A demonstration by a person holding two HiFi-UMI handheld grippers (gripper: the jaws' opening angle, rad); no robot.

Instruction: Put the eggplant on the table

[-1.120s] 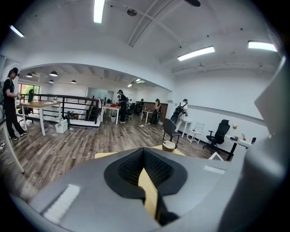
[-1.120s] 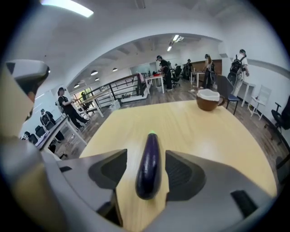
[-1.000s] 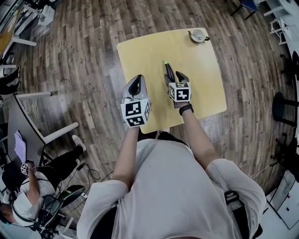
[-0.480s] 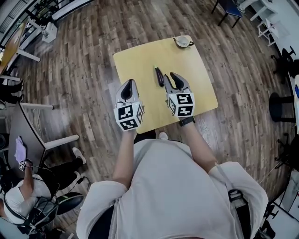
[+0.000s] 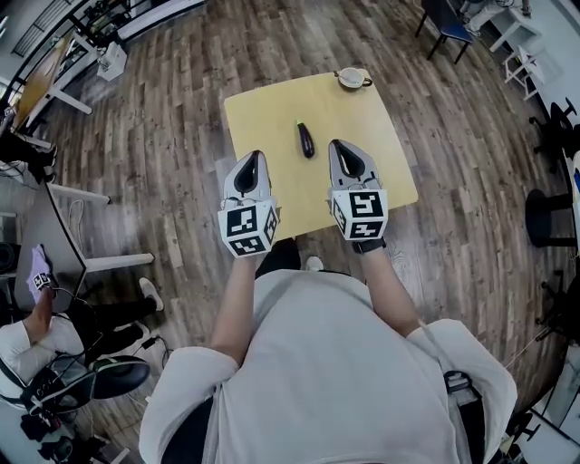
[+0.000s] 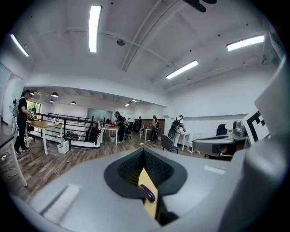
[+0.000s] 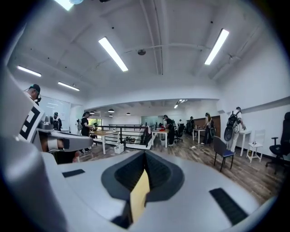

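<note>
A dark purple eggplant (image 5: 305,139) with a green stem lies flat near the middle of the yellow table (image 5: 272,113), with nothing touching it. Both grippers hang above the table's near edge, held roughly level and away from the eggplant. My left gripper (image 5: 253,156) is shut and empty. My right gripper (image 5: 338,145) is shut and empty too. In the left gripper view, a slit below the closed tips (image 6: 143,152) shows the eggplant (image 6: 147,194) on the table. In the right gripper view, the same slit under the closed tips (image 7: 145,154) shows only yellow table (image 7: 139,195).
A cup on a saucer (image 5: 352,78) stands at the table's far right corner. Wooden floor surrounds the table. A blue chair (image 5: 449,23) stands at the far right, a desk (image 5: 63,245) and a seated person (image 5: 27,335) at the left. Several people stand far off in the room.
The right gripper let go of the eggplant, drew back toward me and upward, and its jaws went from open to shut. The left gripper rose too. The eggplant stays on the table.
</note>
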